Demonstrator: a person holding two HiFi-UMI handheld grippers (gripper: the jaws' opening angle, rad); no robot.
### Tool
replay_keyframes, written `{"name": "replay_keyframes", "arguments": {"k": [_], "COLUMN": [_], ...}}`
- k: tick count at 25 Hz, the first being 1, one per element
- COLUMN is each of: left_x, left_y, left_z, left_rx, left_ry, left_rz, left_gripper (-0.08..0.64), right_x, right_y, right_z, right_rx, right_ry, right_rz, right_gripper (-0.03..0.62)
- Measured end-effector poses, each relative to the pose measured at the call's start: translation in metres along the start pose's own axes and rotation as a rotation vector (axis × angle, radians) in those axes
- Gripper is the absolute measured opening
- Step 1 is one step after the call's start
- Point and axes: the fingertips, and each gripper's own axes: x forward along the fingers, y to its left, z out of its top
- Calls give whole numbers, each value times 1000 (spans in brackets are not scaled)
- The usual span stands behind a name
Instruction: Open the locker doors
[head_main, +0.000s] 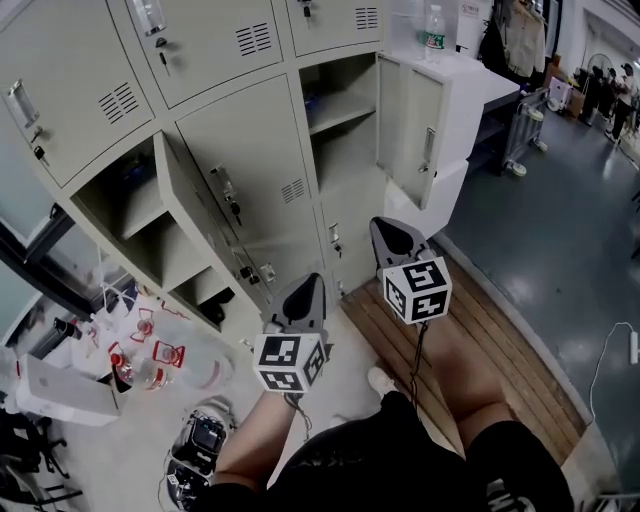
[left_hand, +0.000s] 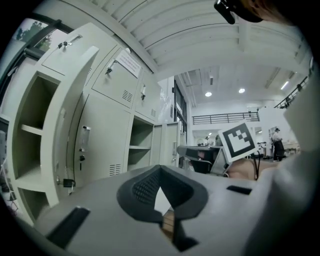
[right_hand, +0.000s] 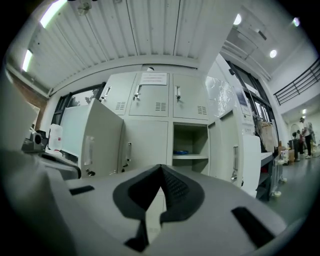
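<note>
A bank of beige lockers (head_main: 255, 150) fills the upper left of the head view. Two middle-row doors stand open: the left one (head_main: 205, 220) swung out edge-on, and the right one (head_main: 410, 130) beside its shelved compartment (head_main: 340, 110). The door between them (right_hand: 145, 145) is closed, as is the top row. My left gripper (head_main: 308, 290) hangs low in front of the bottom lockers, shut and empty. To its right my right gripper (head_main: 395, 235) is also shut on nothing. Neither touches a door. In the gripper views the left gripper (left_hand: 160, 170) and right gripper (right_hand: 161, 169) face the lockers.
A water bottle (head_main: 433, 30) stands on a white cabinet right of the lockers. Bottles and bags (head_main: 150, 360) litter the floor at the left, with camera gear (head_main: 200, 440) nearer me. A wooden slatted platform (head_main: 470, 330) lies underfoot. People (head_main: 610, 90) stand far right.
</note>
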Motion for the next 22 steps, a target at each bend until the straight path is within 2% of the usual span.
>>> {"name": "replay_keyframes", "arguments": {"k": [5,10,16,22], "left_x": [-31,-49,-64,-86], "left_y": [-5,-20,-50,-96], "left_z": [-2,0,3,-2], "left_rx": [9,17,5,-28], "left_ry": [6,-1,-23,-40], "left_rz": [36,83,163,249], "left_gripper": [-2,-2,-2,-2], "right_x": [-19,-39,-78,-137], "right_y": [31,42,40,26], "right_z": [5,13,17,6], "right_rx": [-1,-4,-6,-13], "right_ry": [-12,-31,-38,-12], "right_rz": [52,102,164,224], "right_gripper": [0,0,0,0]}}
